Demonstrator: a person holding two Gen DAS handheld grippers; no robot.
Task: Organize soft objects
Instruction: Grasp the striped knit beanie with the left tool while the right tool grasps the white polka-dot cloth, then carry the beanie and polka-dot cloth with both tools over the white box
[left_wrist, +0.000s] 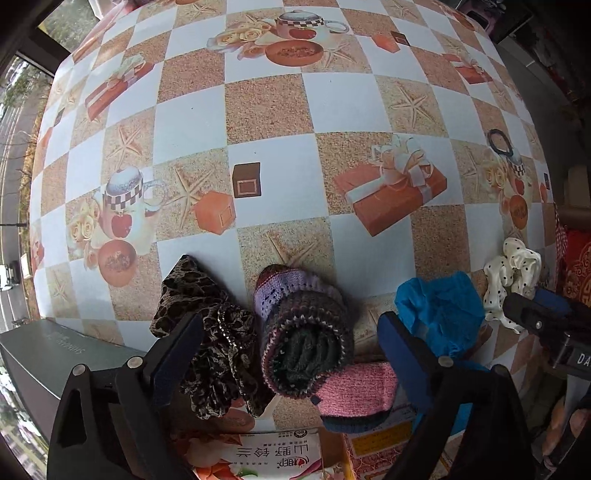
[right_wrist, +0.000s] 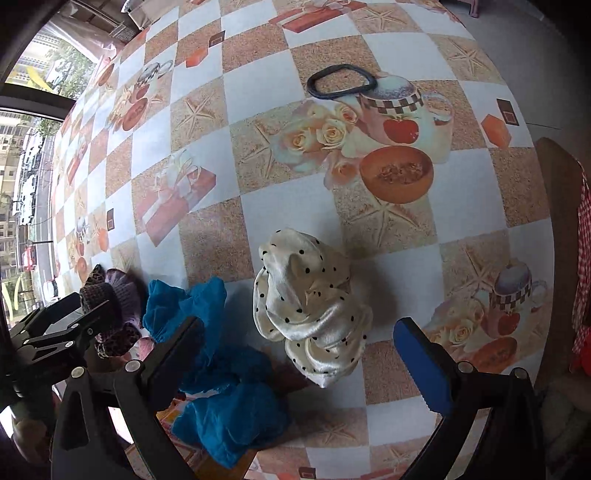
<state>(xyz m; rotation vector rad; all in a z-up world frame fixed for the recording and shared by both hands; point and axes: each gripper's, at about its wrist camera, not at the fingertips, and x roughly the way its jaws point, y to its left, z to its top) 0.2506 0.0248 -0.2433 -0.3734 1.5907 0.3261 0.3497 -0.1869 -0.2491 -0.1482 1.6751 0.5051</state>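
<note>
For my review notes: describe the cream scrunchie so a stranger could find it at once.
On the checkered tablecloth, look along the near edge, where the soft items are clustered. Right of the crumpled blue cloth lies the scrunchie, between the open right gripper fingers. It alone is glossy cream satin with small black dots.

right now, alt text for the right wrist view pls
An open right claw hovers over a cream polka-dot scrunchie on a checkered tablecloth. Blue crumpled fabric lies to its left, and a black loop farther back.
</note>
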